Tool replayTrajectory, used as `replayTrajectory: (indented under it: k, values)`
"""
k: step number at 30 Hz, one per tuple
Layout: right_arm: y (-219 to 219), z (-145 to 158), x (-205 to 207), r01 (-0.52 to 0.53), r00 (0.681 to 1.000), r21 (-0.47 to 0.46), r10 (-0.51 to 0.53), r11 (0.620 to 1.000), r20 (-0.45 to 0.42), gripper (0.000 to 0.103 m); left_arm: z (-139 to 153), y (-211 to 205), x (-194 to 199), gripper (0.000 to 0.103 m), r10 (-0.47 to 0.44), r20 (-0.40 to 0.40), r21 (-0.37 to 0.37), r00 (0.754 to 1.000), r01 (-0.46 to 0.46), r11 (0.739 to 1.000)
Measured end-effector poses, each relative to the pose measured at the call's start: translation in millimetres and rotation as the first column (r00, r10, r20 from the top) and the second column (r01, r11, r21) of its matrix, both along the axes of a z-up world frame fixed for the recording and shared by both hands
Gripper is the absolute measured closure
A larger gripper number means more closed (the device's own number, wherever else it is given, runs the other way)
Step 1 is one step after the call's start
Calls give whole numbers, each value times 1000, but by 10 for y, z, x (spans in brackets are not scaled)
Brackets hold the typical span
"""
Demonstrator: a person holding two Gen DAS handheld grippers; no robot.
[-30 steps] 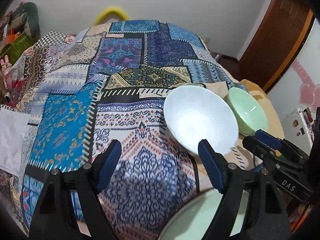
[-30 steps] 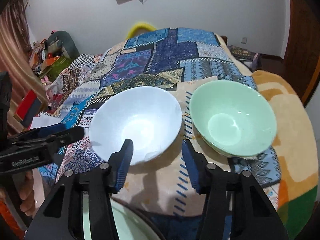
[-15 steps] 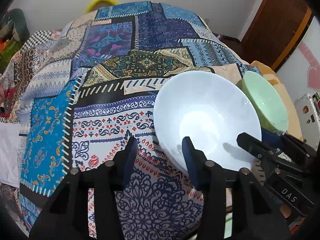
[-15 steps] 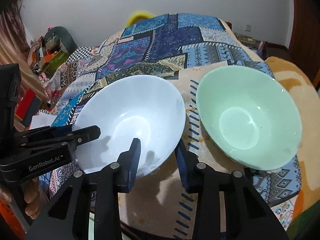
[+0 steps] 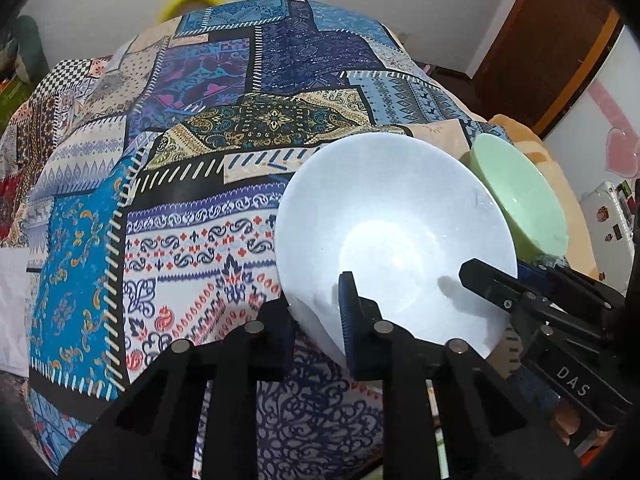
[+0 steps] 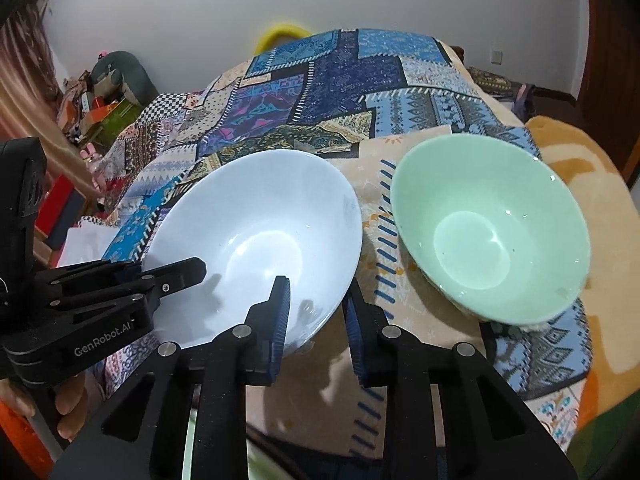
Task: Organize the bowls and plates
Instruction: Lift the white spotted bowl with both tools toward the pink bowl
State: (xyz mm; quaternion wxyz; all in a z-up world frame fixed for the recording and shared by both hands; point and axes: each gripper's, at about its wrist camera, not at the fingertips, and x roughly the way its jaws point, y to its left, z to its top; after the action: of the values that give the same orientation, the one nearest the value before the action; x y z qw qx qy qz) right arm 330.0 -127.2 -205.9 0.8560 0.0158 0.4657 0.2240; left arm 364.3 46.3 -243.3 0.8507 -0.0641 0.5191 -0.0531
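A white bowl (image 5: 392, 232) (image 6: 260, 220) sits on the patchwork cloth (image 5: 200, 200), tilted a little. My left gripper (image 5: 314, 296) is closing on its near-left rim, one pad inside the bowl and one against the outer wall. My right gripper (image 6: 316, 288) is closing on the near-right rim in the same way. Each gripper shows in the other's view: the right one (image 5: 480, 276) and the left one (image 6: 176, 276). A pale green bowl (image 6: 488, 232) (image 5: 520, 200) stands upright just right of the white one, apart from both grippers.
A sliver of a pale green plate (image 6: 190, 440) lies under the grippers at the near edge. A person's hand (image 6: 72, 408) holds the left gripper. Clutter (image 6: 100, 100) sits far left, a wooden door (image 5: 560, 40) far right, and a yellow object (image 6: 280, 34) beyond the cloth.
Both grippers moved in onto the white bowl's near rim and narrowed their jaws from wide apart down to the rim. The left one came down and to the right.
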Motion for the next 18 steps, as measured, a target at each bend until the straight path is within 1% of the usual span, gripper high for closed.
replayTrajectory:
  k: [7, 18]
  values:
    - [-24, 215, -223, -1, 999, 12, 1, 1000, 33, 79, 192, -12, -247, 84, 8, 28, 2, 1000, -8, 1000]
    - [-33, 625, -710, -25, 994, 35, 21, 999, 111, 79, 731, -54, -874, 84, 19, 116, 14, 993, -20, 1000]
